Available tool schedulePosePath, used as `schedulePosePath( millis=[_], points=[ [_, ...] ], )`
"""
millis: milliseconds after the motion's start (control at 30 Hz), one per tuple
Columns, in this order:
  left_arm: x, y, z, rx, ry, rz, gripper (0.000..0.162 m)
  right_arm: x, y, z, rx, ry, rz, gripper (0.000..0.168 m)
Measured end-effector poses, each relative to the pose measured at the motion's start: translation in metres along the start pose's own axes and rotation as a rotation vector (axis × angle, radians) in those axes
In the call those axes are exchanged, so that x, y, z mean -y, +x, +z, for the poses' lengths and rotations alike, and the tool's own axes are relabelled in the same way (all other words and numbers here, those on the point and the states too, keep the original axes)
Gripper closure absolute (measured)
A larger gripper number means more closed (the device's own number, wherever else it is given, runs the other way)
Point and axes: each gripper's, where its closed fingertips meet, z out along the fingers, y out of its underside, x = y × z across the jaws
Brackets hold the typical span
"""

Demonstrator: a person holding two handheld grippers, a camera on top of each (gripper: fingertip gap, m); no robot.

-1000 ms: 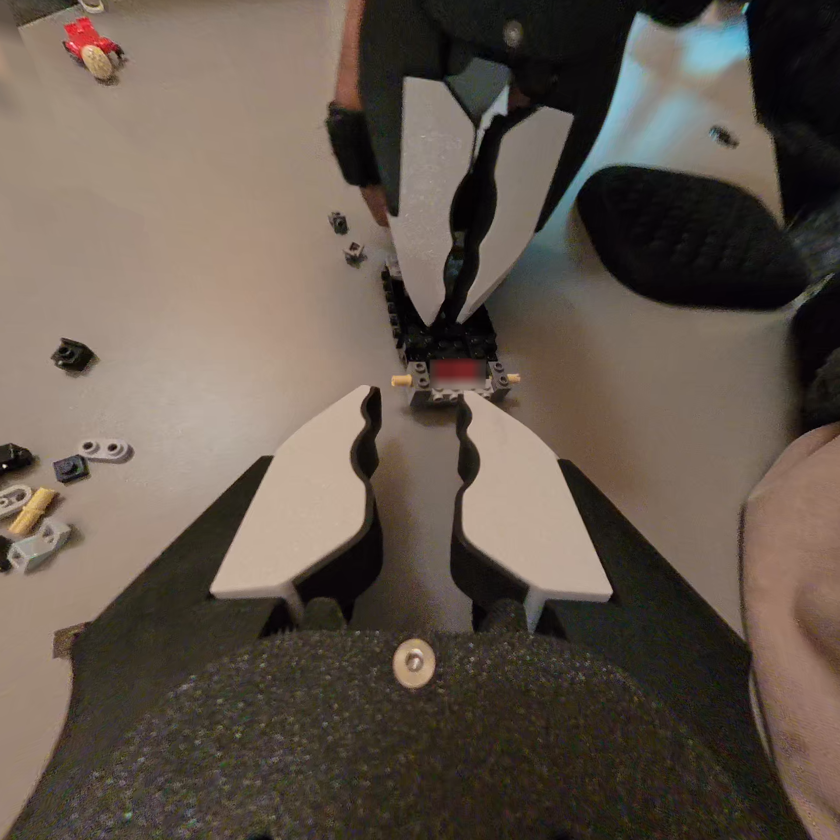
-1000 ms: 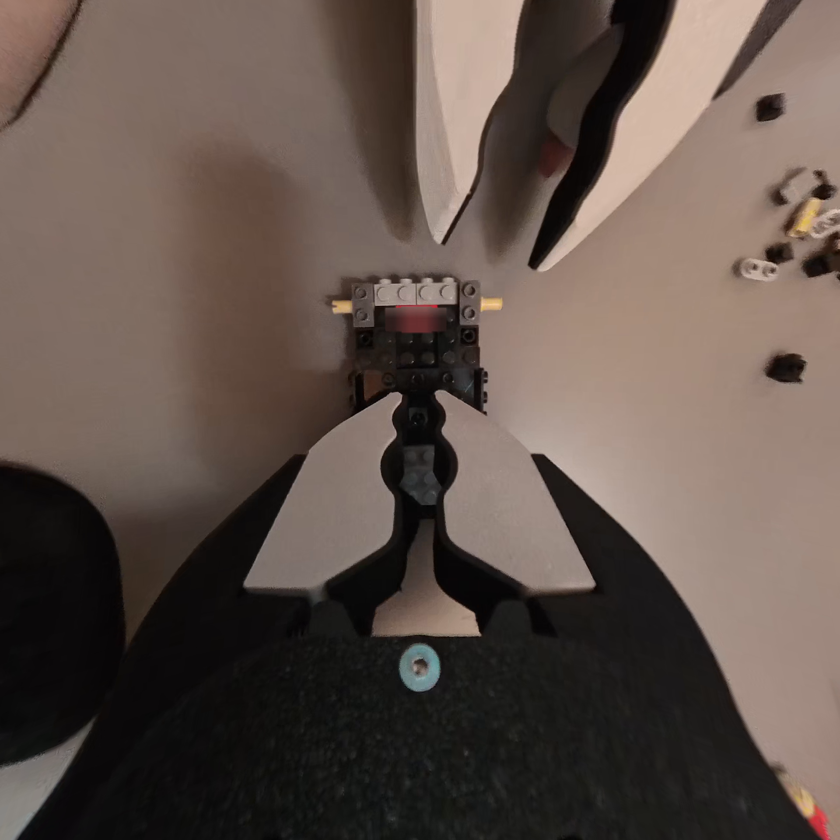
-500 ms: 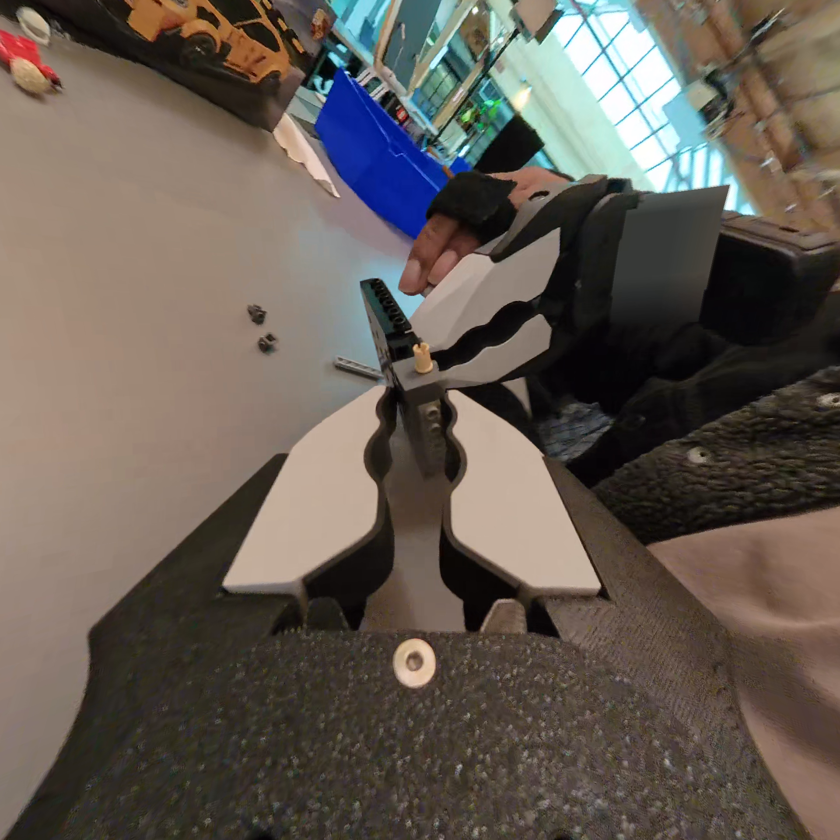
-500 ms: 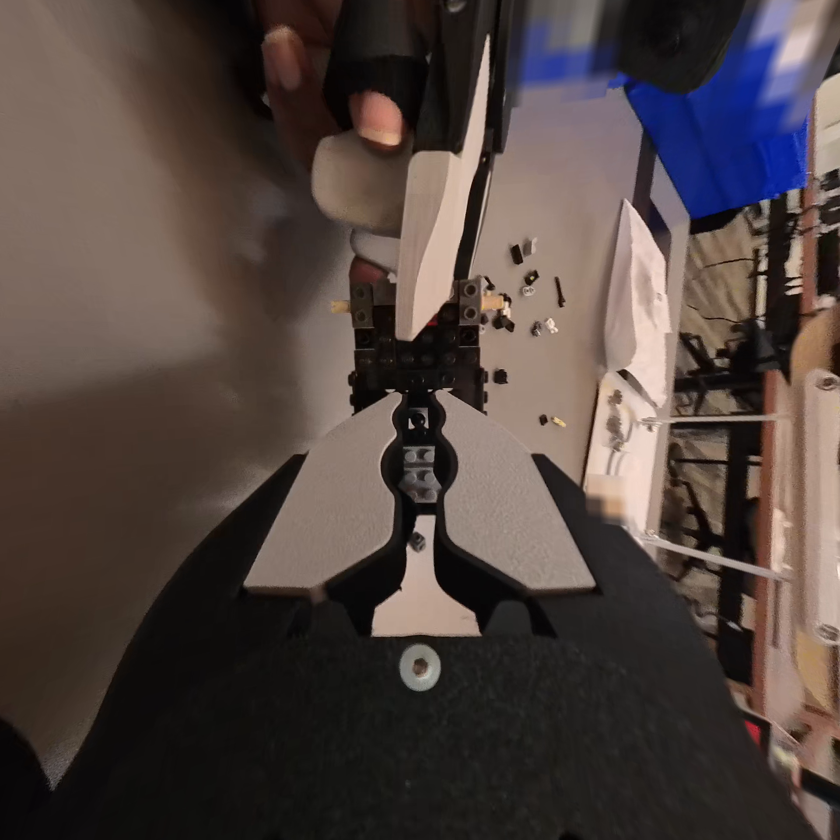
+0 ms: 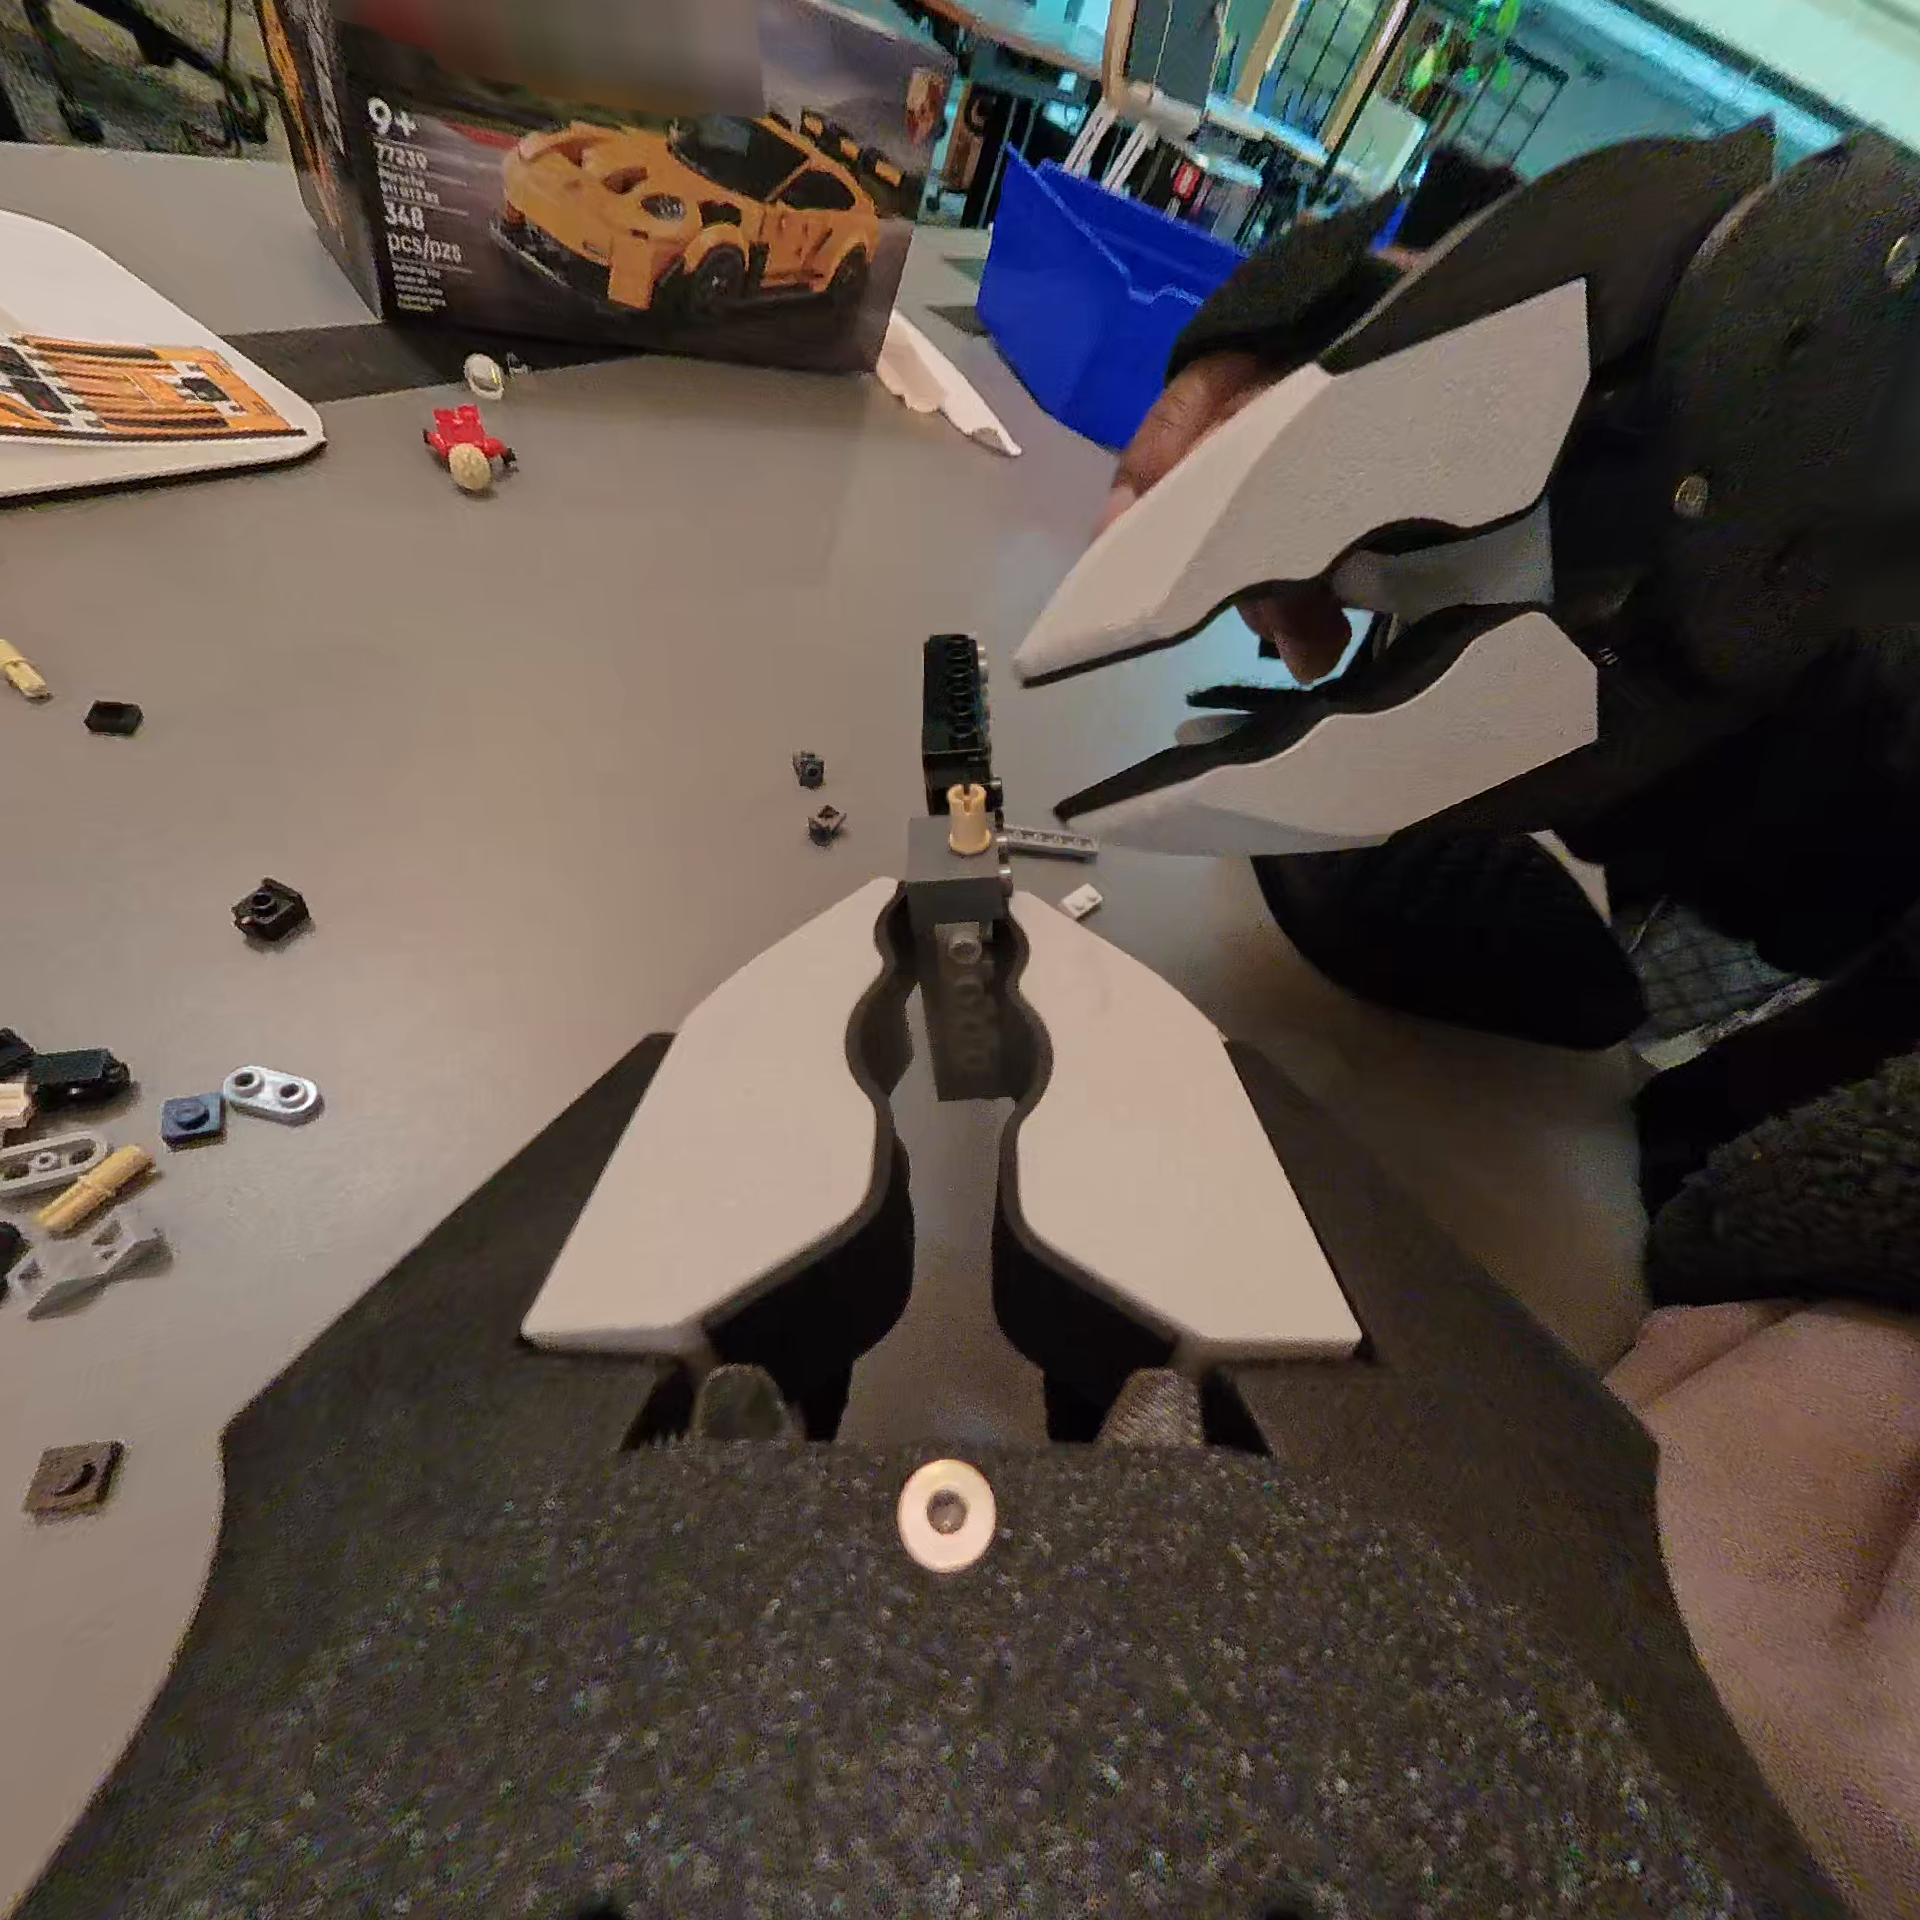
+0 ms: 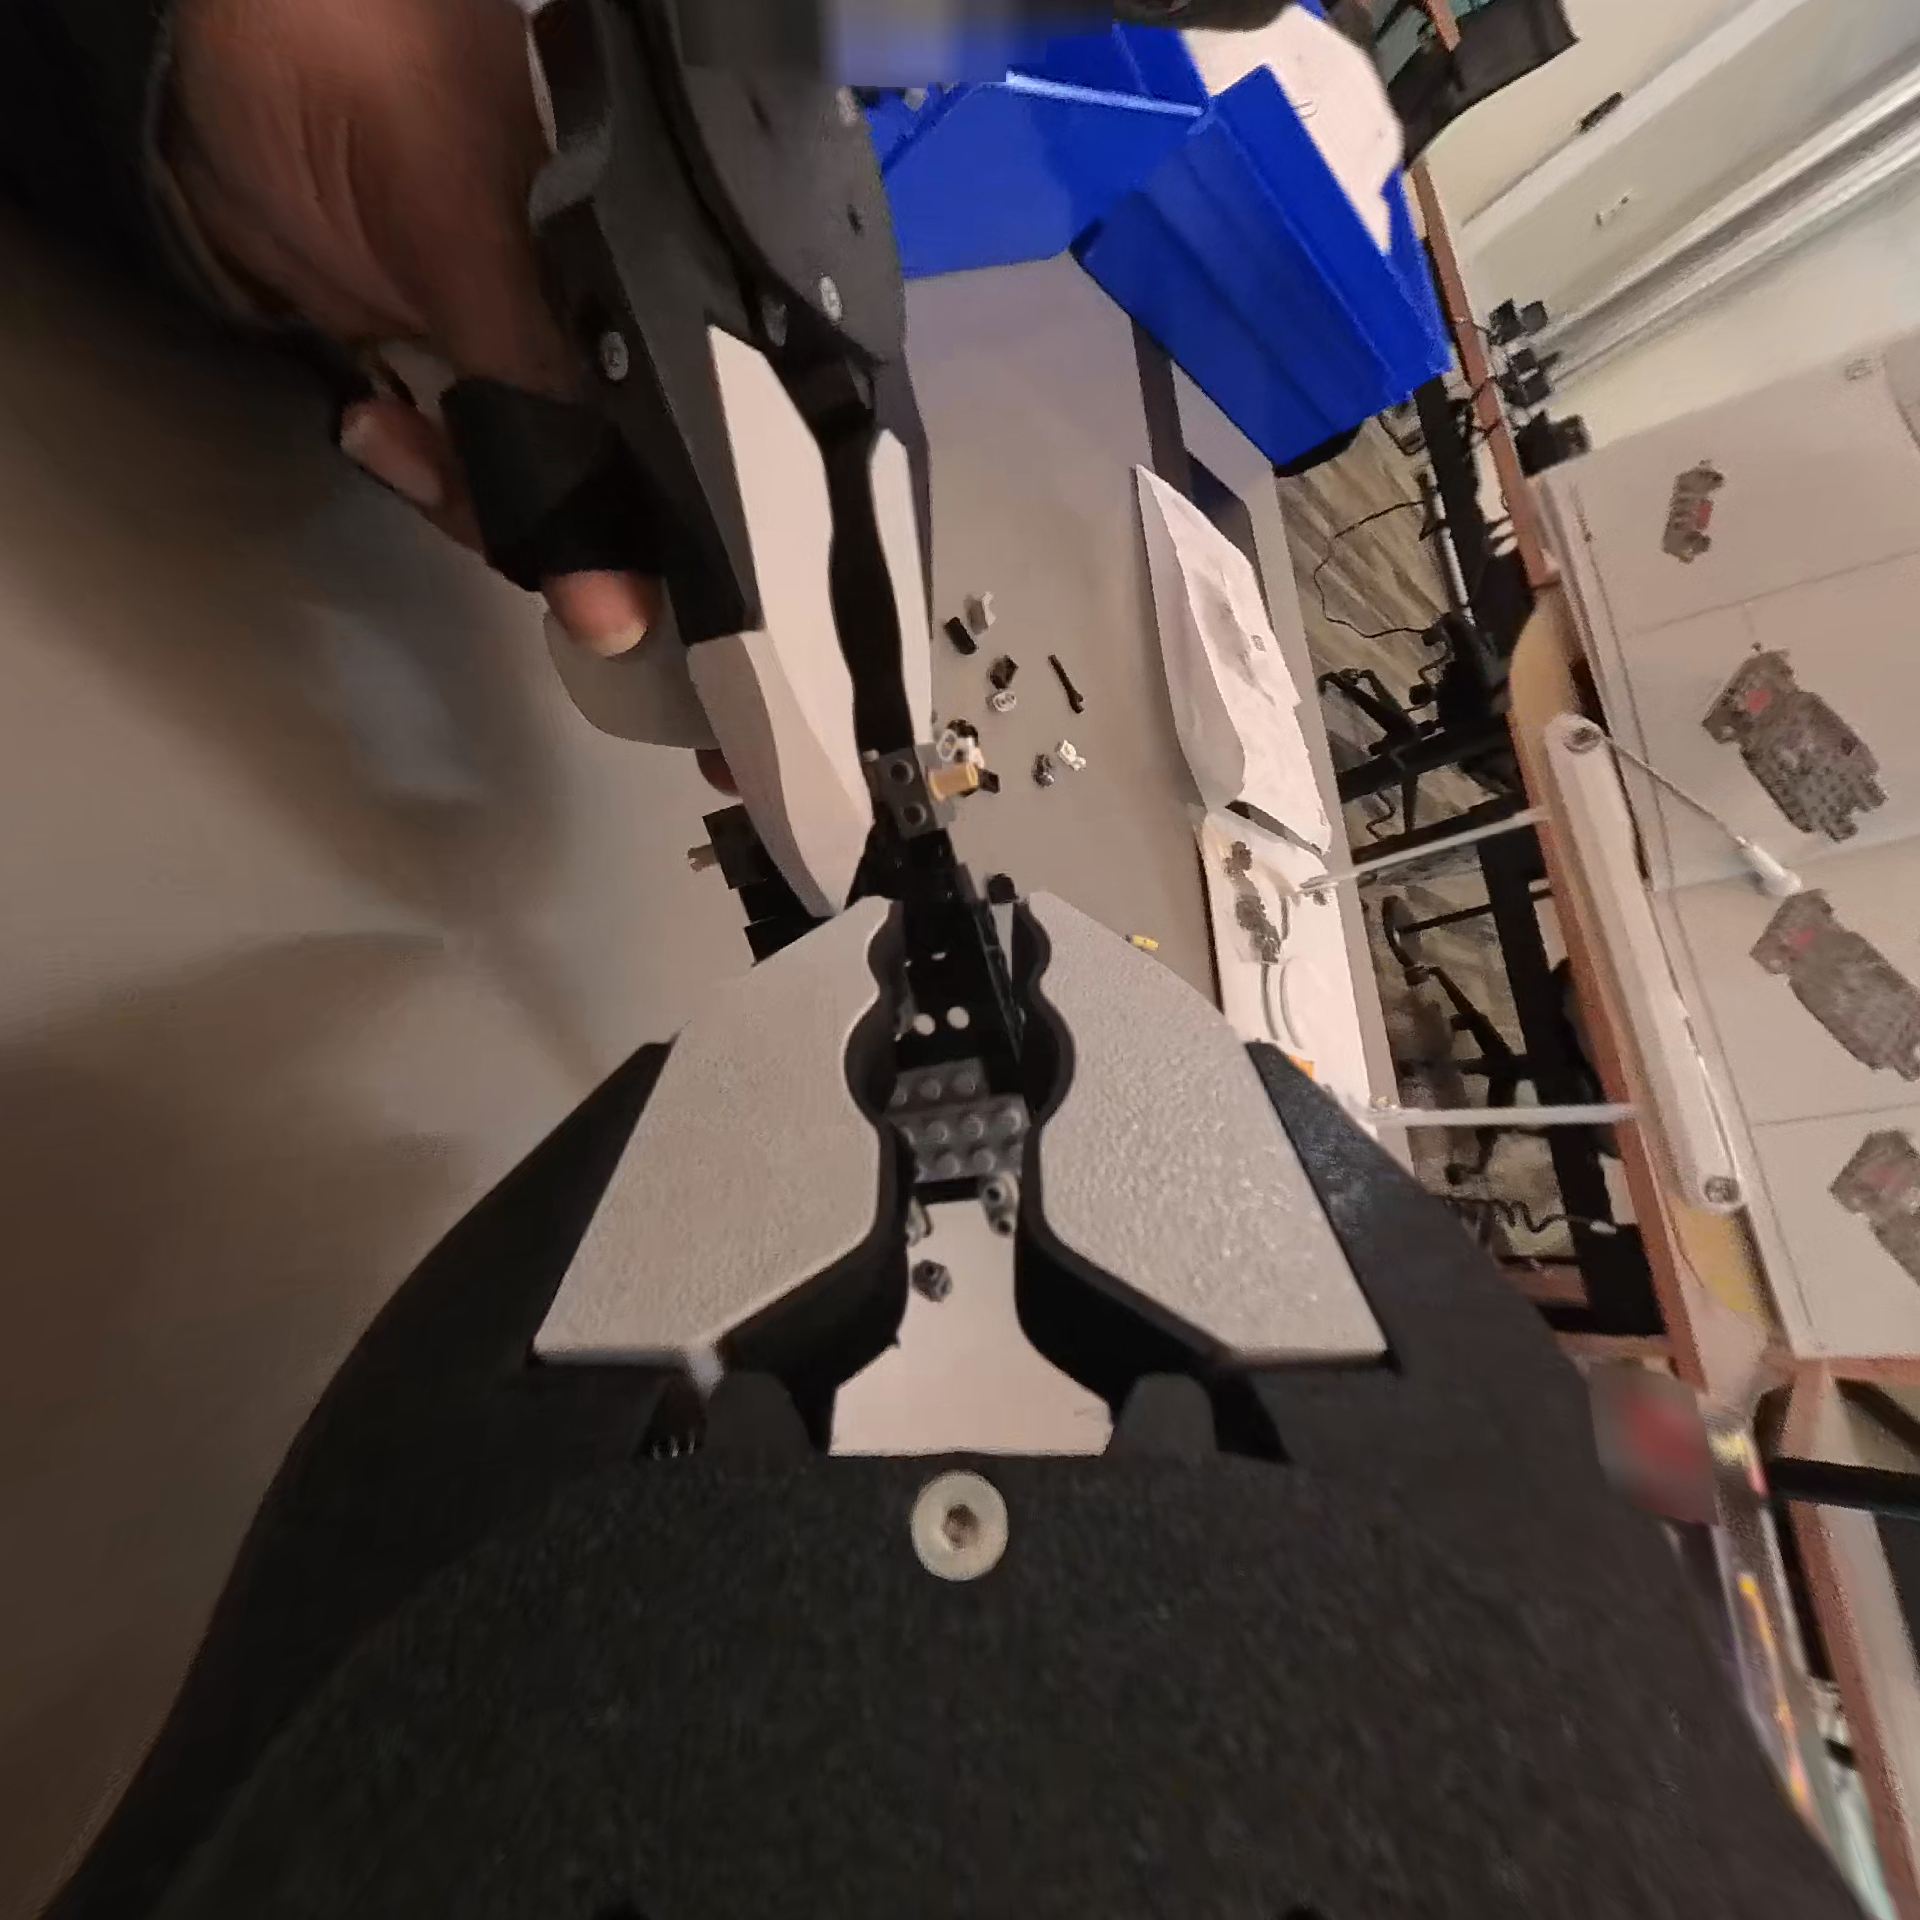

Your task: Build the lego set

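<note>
**A:** Now that it has left the table [image 5: 623, 675], where is the Lego car chassis [image 5: 964, 1023]?

**B:** A second ago it lay flat. It is now raised and turned on its side, so one tan axle pin [image 5: 967, 816] points upward. The left gripper [image 5: 954, 894], which was spread in front of the chassis, now pinches its grey end.

**A:** And the right gripper [image 6: 956, 904]?

**B:** It was clamped on the black rear end. Its fingers now stand parted around that end, and I cannot tell whether they touch it. The chassis seems to have passed to the left gripper, probably to free the right for another piece.

**A:** What are the textures like?

**B:** The chassis is hard, studded plastic, long and narrow. Both grippers have matt grey fingers with wavy inner edges. Small loose parts [image 5: 270, 1091] lie to the left of the chassis, and the glossy cardboard set box [image 5: 623, 208] stands far behind it.
</note>
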Motion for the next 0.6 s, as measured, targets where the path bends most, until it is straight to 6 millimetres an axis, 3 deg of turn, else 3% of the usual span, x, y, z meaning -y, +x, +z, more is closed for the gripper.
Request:
schedulePosePath(
  millis=[300, 600],
  points=[
    [-0.008, -0.003, 0.001, 0.055, -0.071, 0.008, 0.149, -0.009, -0.013, 0.02, 0.145, -0.115, -0.172, 0.152],
    [-0.008, -0.007, -0.001, -0.026, -0.056, -0.237, 0.148, -0.009, -0.011, 0.023, -0.042, -0.115, -0.316, 0.154]
  ],
)
